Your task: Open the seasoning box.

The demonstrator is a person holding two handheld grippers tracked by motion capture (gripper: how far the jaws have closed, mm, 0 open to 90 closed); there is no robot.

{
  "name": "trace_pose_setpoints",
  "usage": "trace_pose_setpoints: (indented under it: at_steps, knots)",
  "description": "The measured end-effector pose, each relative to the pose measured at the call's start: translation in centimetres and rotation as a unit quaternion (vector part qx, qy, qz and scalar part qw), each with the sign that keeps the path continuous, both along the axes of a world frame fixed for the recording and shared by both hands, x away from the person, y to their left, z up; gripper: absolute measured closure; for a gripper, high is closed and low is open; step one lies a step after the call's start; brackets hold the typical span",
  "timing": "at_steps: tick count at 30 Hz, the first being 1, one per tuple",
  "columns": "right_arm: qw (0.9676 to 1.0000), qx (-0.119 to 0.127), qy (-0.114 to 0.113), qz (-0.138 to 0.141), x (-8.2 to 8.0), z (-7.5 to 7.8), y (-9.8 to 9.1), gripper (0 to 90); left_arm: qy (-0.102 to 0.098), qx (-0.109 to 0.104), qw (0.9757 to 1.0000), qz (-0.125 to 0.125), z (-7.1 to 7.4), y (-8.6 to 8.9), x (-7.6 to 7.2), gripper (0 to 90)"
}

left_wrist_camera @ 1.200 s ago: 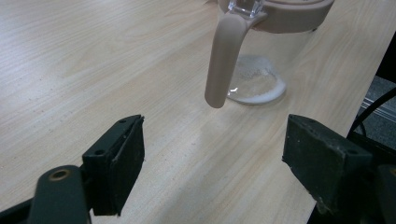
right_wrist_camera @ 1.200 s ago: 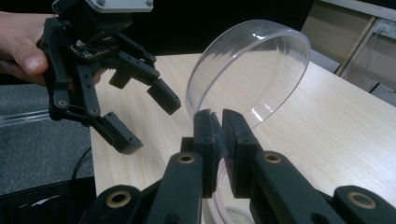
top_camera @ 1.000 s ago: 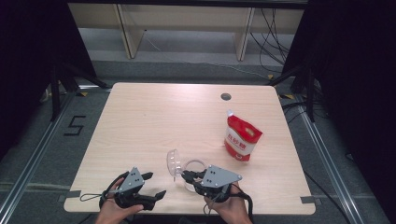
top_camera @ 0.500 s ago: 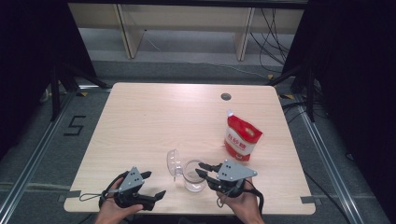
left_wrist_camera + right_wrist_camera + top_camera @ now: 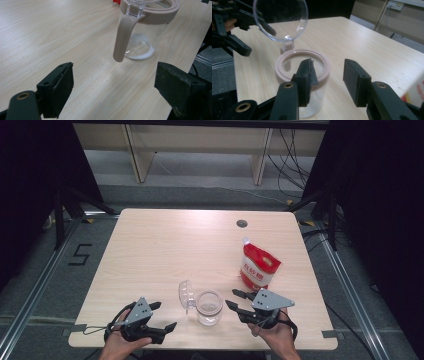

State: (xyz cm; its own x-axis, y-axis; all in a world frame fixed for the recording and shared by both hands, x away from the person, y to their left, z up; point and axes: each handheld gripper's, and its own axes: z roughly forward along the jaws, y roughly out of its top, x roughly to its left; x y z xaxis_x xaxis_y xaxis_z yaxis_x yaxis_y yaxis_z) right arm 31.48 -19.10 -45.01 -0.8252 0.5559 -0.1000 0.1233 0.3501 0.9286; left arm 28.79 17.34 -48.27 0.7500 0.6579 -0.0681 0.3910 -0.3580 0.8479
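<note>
Jaws: our right gripper has just been opening, nothing between its pads | left gripper wide, empty | jar released, standing between them, lid flipped up | pouch likely next.

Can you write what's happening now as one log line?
jar: lid open | right gripper: jaws opening, empty, beside jar | left gripper: open, empty

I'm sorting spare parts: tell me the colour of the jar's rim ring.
The ring on the jar is pale pinkish beige; the right gripper view shows it best.
</note>
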Motion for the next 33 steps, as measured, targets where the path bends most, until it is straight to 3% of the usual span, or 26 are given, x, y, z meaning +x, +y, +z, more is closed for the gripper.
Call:
trace_pose_setpoints:
  at_steps: [4,6,7,10,11,14,15,16,17,18,21,23,28,31,33]
  knots:
    - [0.9999,0.001,0.012,-0.012,0.1,-0.4,-0.8,52.5,0.002,-0.007,1.0,0.003,0.1,-0.1,0.0,15.3]
    - [0.9998,-0.006,0.017,-0.01,0.4,-0.7,-1.2,51.1,0.0,0.007,1.0,-0.001,0.2,0.1,0.1,15.2]
    - [0.9995,-0.001,0.028,-0.014,0.3,-0.9,-1.4,50.2,0.003,-0.006,1.0,0.002,0.1,-0.1,0.0,15.2]
    - [0.9991,-0.007,0.035,-0.024,0.2,-1.2,-1.9,47.7,-0.002,0.003,1.0,-0.004,0.1,0.0,0.2,15.3]
    - [0.9993,-0.008,0.029,-0.022,0.4,-1.3,-2.1,46.5,0.007,-0.004,1.0,0.004,0.1,-0.1,0.0,15.3]
    - [0.9992,-0.004,0.03,-0.027,0.4,-1.4,-2.6,44.3,0.002,0.007,1.0,0.001,0.1,0.1,0.0,15.2]
    - [0.999,-0.003,0.028,-0.036,0.3,-1.5,-2.8,43.4,0.006,-0.006,1.0,0.003,0.1,-0.1,-0.1,15.2]
    - [0.9989,-0.003,0.029,-0.036,0.3,-1.6,-3.1,41.5,0.002,0.007,1.0,0.003,0.1,0.0,0.0,15.2]
    - [0.9989,-0.003,0.029,-0.036,0.3,-1.6,-3.1,41.5,0.005,-0.009,0.9999,0.007,0.0,-0.2,-0.1,15.2]
    - [0.9985,-0.008,0.041,-0.036,0.2,-1.8,-3.5,41.2,0.005,-0.003,1.0,0.002,0.0,-0.1,-0.1,15.2]
    - [0.9982,-0.009,0.043,-0.041,0.1,-2.0,-4.1,40.1,0.001,-0.004,1.0,0.003,0.0,-0.1,0.0,15.1]
    - [0.9968,-0.009,0.057,-0.055,-0.2,-2.2,-4.3,39.6,-0.002,0.004,1.0,-0.001,0.1,0.0,0.1,15.2]
    - [0.9967,-0.017,0.052,-0.06,-0.1,-2.5,-5.1,39.4,0.004,-0.002,1.0,0.004,0.0,-0.1,-0.1,15.2]
    - [0.996,-0.014,0.062,-0.062,-0.3,-2.5,-5.5,39.3,0.005,-0.004,1.0,0.007,0.0,0.0,0.0,15.2]
    - [0.9964,-0.012,0.054,-0.065,-0.2,-2.6,-6.0,39.1,0.005,-0.009,0.9999,0.011,-0.1,-0.1,0.0,15.1]
